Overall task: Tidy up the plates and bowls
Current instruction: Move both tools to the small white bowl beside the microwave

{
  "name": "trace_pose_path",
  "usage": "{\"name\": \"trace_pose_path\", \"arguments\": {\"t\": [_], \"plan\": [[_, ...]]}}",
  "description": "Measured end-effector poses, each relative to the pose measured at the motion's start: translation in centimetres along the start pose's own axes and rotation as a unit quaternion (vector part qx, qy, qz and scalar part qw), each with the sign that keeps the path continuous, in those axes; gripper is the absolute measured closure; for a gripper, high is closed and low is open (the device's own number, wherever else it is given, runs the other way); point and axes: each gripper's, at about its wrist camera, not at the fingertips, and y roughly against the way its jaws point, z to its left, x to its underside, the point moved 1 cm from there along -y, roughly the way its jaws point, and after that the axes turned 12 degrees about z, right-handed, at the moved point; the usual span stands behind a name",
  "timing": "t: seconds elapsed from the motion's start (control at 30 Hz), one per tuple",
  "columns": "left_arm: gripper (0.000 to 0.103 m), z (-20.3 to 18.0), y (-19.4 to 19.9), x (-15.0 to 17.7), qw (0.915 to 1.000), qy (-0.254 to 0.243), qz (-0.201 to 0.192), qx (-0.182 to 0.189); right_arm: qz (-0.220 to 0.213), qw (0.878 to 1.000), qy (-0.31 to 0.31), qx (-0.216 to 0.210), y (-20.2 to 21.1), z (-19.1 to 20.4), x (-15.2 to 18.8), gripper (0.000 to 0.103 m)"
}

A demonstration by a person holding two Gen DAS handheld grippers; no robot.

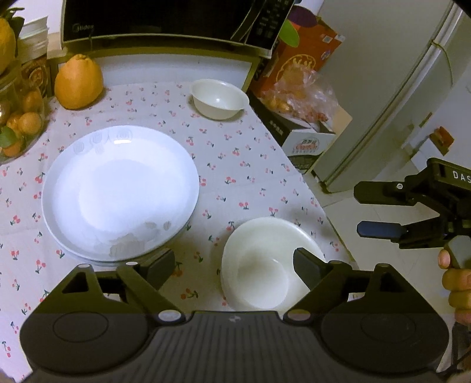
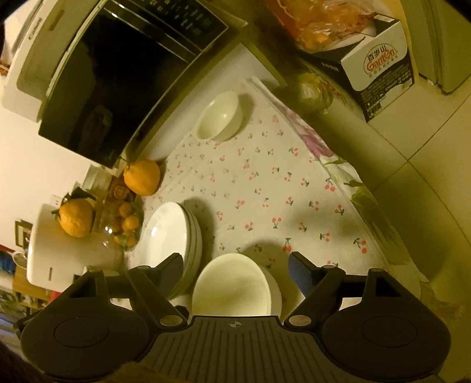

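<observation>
Bowls (image 1: 259, 265): stacked, mouths up, between my left gripper (image 1: 235, 266) jaws, wide open, untouched.
Right gripper (image 2: 235, 268): wide, empty.
Plates (image 1: 120, 191): stacked flat beside.
Bowl (image 1: 219, 98): upright, far tabletop (image 1: 235, 176).

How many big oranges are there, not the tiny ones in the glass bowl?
2. One big orange sits on the tablecloth by the microwave; another sits on a white appliance beside the glass bowl. More may be hidden.

One stack of white plates (image 1: 117, 188) (three rims show at its edge in the right wrist view). One stack of bowls (image 1: 265, 265), its number unclear, and one lone bowl (image 1: 219, 98). Two large citrus fruits (image 2: 142, 176) (image 2: 75, 218), two boxes (image 1: 303, 56) (image 2: 379, 70), one microwave (image 1: 164, 20).
</observation>
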Motion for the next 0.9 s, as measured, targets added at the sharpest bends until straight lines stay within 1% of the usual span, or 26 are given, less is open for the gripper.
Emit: {"name": "trace_pose_path", "arguments": {"t": [0.07, 0.23, 0.37, 0.47, 0.6, 0.77, 0.9], "plan": [[0.014, -0.2, 0.0, -0.3, 1.0, 0.0, -0.006, -0.003, -0.006, 1.0, -0.004, -0.005, 0.2, 0.0, -0.2, 0.019], [0.011, -0.3, 0.2, -1.4, 0.9999, 0.0, -0.014, -0.003, -0.001, 0.999, -0.03, -0.03, 0.1, 0.2, -1.3, 0.019], [0.008, 0.1, 0.2, -3.0, 0.9998, 0.006, -0.017, -0.006, 0.002, 0.999, -0.035, -0.036, -0.5, 0.8, -2.6, 0.019], [0.007, 0.4, 0.3, -4.9, 0.9997, 0.007, -0.017, -0.013, 0.005, 0.998, -0.039, -0.044, -1.1, 1.1, -3.9, 0.018], [0.003, 1.0, 0.2, -7.2, 0.9993, 0.007, -0.021, -0.029, 0.004, 0.998, -0.045, -0.044, -2.1, 1.5, -6.1, 0.018], [0.003, 1.8, -0.2, -9.8, 0.9991, 0.018, -0.016, -0.035, 0.005, 0.997, -0.054, -0.053, -3.6, 1.8, -8.7, 0.017], [0.003, 2.1, -0.7, -11.9, 0.9987, 0.018, -0.014, -0.046, 0.004, 0.997, -0.054, -0.059, -4.9, 2.0, -10.8, 0.017]]}}
